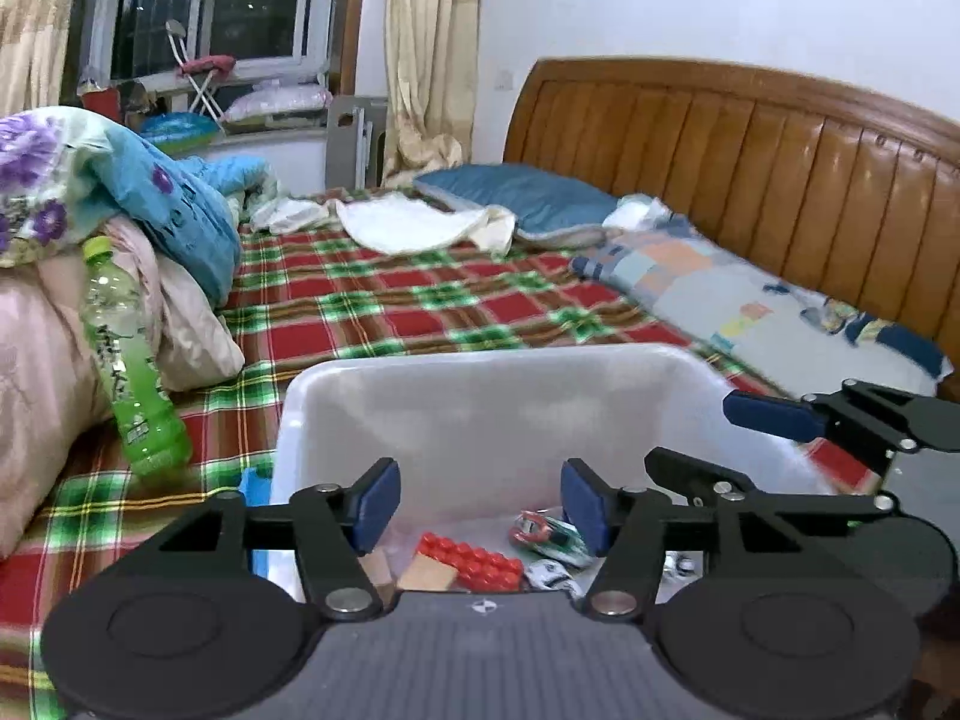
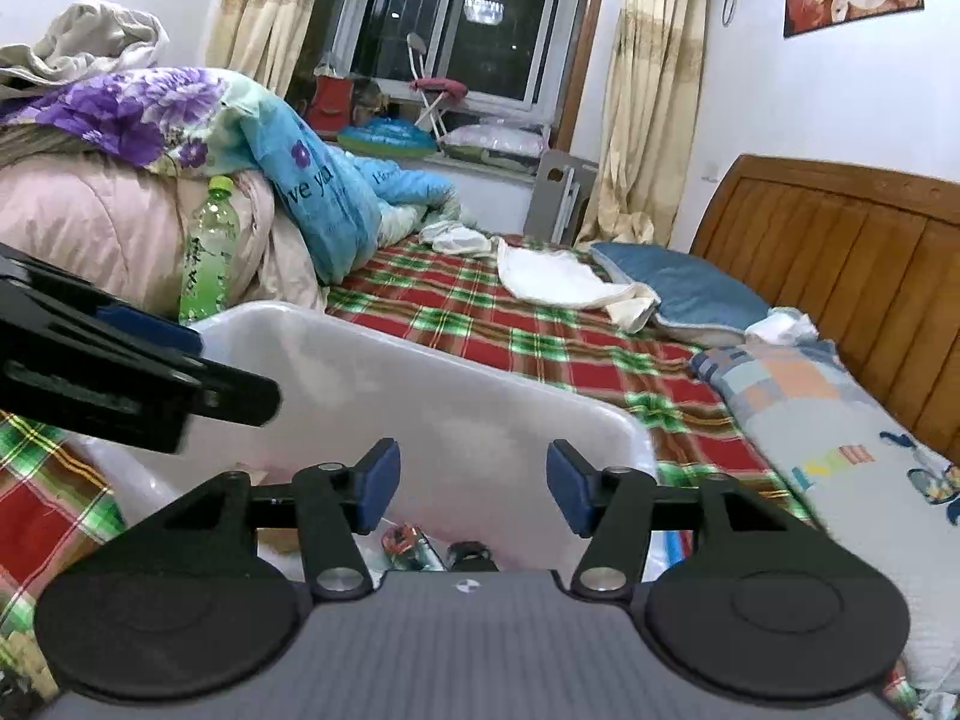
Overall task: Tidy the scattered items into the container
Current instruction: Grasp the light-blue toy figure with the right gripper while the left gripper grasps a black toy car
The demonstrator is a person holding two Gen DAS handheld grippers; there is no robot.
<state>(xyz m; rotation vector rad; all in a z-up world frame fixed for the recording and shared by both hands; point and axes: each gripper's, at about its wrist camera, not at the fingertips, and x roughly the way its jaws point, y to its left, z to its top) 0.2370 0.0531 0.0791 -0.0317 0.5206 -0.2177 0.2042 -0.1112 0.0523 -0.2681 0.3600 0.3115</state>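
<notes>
The white tub (image 1: 480,408) sits on the plaid bed, and both grippers hover over it, the left gripper (image 1: 480,504) and right gripper (image 2: 468,486) each with fingers wide and empty. Inside lie one red studded brick (image 1: 474,561), two wooden blocks (image 1: 429,573) and what look like two toy cars (image 1: 552,531), all light, hard and best pinched across their flat sides. One green bottle (image 1: 129,360), smooth and likely slippery, leans on the bedding beside the tub.
</notes>
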